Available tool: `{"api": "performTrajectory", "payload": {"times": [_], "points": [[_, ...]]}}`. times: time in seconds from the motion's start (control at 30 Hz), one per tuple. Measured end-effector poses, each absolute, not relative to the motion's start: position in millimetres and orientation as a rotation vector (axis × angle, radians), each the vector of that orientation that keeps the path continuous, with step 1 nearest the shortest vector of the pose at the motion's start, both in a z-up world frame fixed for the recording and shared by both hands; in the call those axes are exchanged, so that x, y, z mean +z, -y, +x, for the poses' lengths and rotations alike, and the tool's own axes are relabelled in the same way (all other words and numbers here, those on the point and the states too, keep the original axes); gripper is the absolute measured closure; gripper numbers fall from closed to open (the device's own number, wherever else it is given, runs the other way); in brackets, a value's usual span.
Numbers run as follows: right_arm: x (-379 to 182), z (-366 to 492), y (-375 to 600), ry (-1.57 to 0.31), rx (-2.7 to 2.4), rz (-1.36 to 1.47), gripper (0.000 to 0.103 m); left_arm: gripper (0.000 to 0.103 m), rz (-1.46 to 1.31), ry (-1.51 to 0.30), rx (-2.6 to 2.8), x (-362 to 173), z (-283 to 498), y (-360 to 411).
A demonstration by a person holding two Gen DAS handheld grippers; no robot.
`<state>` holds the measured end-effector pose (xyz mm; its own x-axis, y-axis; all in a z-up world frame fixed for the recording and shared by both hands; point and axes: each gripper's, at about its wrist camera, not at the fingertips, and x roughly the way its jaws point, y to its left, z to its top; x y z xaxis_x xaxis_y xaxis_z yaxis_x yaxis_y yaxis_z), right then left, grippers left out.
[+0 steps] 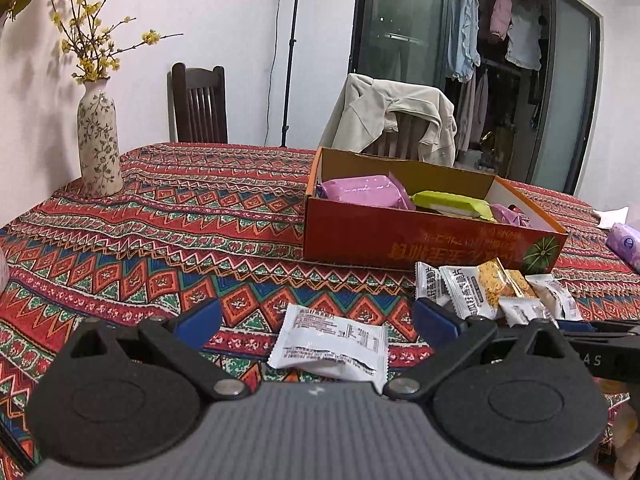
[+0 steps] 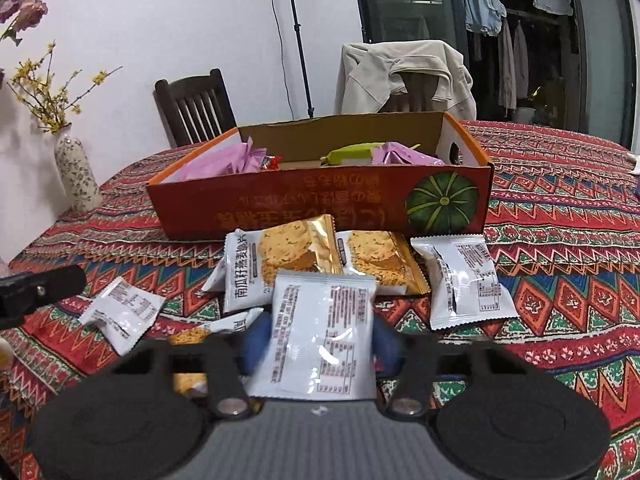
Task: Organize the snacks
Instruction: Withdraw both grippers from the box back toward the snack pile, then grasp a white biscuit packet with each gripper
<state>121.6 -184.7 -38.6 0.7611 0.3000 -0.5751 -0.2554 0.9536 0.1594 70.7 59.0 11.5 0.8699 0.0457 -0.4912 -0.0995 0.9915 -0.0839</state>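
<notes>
An orange cardboard box (image 1: 420, 240) (image 2: 320, 204) holds pink and green snack packs. In front of it lies a pile of white and gold cracker packets (image 1: 492, 292) (image 2: 320, 256). My left gripper (image 1: 316, 316) is open, its blue fingers on either side of a white packet (image 1: 332, 340) lying on the cloth; that packet also shows in the right wrist view (image 2: 124, 312). My right gripper (image 2: 320, 340) is shut on a white packet (image 2: 320, 332), held upright just in front of the pile.
A flowered vase (image 1: 98, 144) (image 2: 76, 176) stands at the far left. A purple tissue pack (image 1: 626, 242) lies at the right edge. Two chairs stand behind the table, one (image 1: 400, 120) draped with a beige jacket. A patterned cloth (image 1: 180, 220) covers the table.
</notes>
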Motion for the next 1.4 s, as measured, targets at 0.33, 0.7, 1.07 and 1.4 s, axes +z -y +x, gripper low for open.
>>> {"api": "performTrajectory", "payload": {"times": [0.33, 0.7, 1.07, 1.4], "points": [[-24, 110, 205, -0.534, 0.26, 0.098, 0.059, 0.0, -0.051, -0.624, 0.087, -3, 98, -56], [-27, 108, 228, -0.521, 0.23, 0.139, 0.058, 0.0, 0.002, -0.768, 0.061, -27, 137, -45], [-31, 107, 234, -0.525, 0.241, 0.162, 0.058, 0.008, -0.011, -0.738, 0.055, -28, 125, -46], [-31, 105, 237, -0.521, 0.244, 0.172, 0.058, 0.044, -0.016, -0.675, 0.073, -24, 106, -44]]}}
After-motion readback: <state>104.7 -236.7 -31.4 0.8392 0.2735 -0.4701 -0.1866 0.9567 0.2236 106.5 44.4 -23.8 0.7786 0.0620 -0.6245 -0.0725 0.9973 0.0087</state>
